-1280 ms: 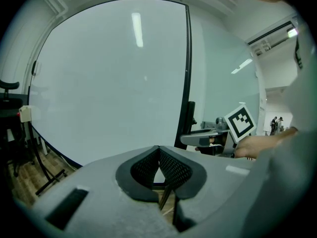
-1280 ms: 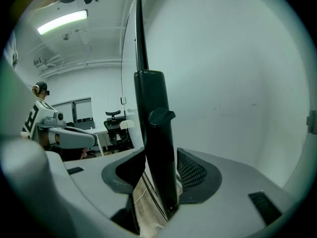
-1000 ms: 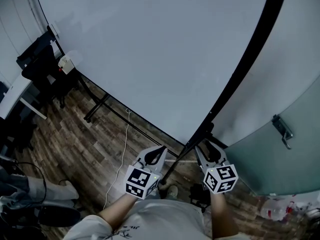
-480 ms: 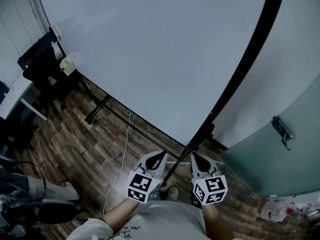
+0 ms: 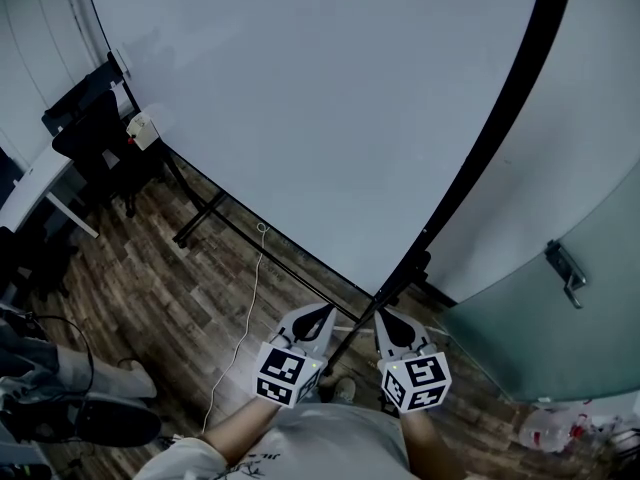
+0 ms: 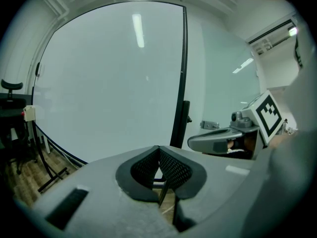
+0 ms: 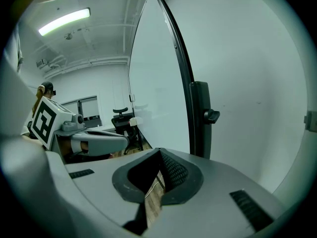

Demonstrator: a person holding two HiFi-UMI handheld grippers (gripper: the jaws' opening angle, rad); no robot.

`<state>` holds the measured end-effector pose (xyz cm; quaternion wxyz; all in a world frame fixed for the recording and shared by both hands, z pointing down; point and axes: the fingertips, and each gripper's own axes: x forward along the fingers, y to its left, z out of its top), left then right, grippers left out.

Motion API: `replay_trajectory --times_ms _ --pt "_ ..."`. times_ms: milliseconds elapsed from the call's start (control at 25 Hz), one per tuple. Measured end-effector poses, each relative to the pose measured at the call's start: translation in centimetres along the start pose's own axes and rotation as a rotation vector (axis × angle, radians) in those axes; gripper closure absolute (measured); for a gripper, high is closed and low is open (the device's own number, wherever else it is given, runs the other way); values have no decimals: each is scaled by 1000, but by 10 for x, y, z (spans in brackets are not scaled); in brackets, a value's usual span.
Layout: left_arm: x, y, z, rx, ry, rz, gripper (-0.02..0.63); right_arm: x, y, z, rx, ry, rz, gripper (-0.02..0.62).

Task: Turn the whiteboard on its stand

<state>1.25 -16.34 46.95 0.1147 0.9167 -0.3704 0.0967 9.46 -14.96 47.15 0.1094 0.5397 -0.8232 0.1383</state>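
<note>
Left tongs [image 5: 317, 314] and right tongs [image 5: 386, 317] both clenched, empty, flanking the stand upright [image 5: 497, 108] at 6 o'clock. Whiteboard [image 5: 320, 98] ungripped; we judge turning not started.

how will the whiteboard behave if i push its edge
The whiteboard is a big framed panel, so probably stiff but heavy to start. Its post carries a knob, likely a pivot lock; tightened, the slim stand might shift or rock rather than let the board swing.

Whiteboard [image 5: 300, 98]: top cut off by the head view's upper edge.
White object [image 5: 143, 128] near its left edge: too small to identify.
Person [image 5: 50, 393], lower left: cropped by the frame.
</note>
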Motion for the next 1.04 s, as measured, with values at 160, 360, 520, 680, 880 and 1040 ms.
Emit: replay_trajectory --times_ms 160,360,520,680,880,1040 --pt "1 -2 0 2 4 0 595 2 5 -1 -8 9 18 589" --pt "3 -4 2 4 3 1 595 2 7 -1 -7 7 33 589" --pt "2 -2 4 3 2 3 595 4 8 1 -9 5 38 589" --pt "2 -1 3 4 4 2 595 6 12 2 -13 3 55 589" --pt "1 -3 2 5 6 2 595 6 14 1 -15 1 72 589" --pt "2 -5 3 7 3 3 595 4 13 1 -18 1 74 589"
